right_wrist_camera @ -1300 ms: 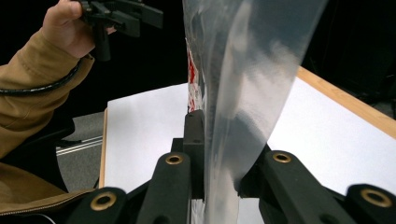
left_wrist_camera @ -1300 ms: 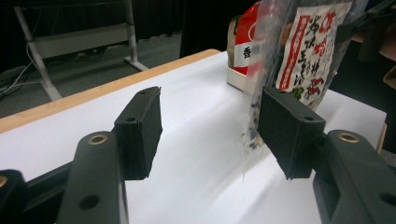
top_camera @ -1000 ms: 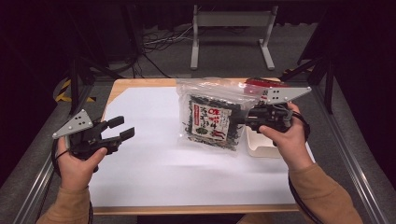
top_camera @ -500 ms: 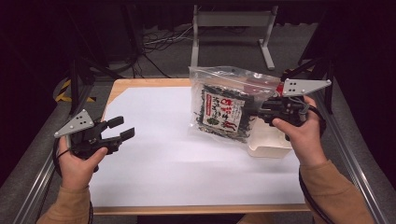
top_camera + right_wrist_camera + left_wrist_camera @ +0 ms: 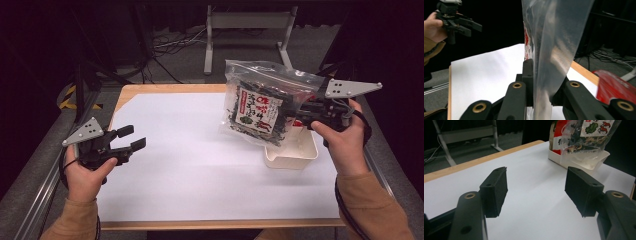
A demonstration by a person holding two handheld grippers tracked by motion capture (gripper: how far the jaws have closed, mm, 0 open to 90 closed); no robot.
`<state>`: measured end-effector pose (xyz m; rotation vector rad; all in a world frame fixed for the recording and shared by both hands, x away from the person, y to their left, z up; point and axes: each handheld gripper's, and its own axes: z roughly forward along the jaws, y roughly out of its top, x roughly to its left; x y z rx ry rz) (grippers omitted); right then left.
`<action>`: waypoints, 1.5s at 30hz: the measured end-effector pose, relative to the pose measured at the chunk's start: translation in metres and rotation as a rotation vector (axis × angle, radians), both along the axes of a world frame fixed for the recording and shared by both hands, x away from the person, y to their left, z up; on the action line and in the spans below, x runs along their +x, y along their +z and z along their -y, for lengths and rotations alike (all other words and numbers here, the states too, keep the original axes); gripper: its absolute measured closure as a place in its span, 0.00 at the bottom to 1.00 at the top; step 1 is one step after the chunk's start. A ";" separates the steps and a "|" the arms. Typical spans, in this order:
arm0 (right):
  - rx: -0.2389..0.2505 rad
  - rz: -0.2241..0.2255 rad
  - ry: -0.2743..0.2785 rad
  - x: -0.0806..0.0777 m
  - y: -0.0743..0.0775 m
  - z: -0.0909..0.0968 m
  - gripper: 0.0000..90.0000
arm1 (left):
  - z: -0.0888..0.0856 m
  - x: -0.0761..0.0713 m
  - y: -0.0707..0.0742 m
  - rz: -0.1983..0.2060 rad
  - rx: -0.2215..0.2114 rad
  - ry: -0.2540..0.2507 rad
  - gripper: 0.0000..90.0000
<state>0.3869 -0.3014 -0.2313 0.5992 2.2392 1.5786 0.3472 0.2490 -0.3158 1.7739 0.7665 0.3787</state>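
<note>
— Over the right edge of the worktop [image 5: 200,170], above the white tray [image 5: 295,157]: clear bag [image 5: 257,107] of dark dried food with a red-and-white label, hanging tilted, apparently clear of the tray.
— Held how?
— Pinched at its clear side edge by the right claw [image 5: 301,113], jaws closed down on the film, almost together.
— And the left claw [image 5: 131,139]?
— Hovering near the left edge, well apart from the bag. Jaws parted, just been opening a little further, nothing between them.
— Step in hand?
— Probably lifting the bag away from the tray and carrying it free.
— Next?
— Likely bringing it toward the middle of the worktop, either to set down or to offer the free edge to the left claw. Calls for a steady pinch: slippery film, weight hanging off to one side, apt to swing or slide out. Worth keeping the bottom corner above the tray's rim too.
</note>
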 end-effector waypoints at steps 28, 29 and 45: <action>-0.037 0.024 -0.179 -0.007 -0.005 0.056 0.86 | -0.002 0.001 0.000 -0.002 0.000 0.012 0.38; -0.039 0.024 -0.186 -0.007 -0.006 0.058 0.86 | -0.002 0.001 0.000 -0.002 0.001 0.012 0.38; -0.112 -0.016 -0.297 -0.007 -0.020 0.066 0.86 | -0.003 0.001 0.000 0.001 -0.002 0.013 0.38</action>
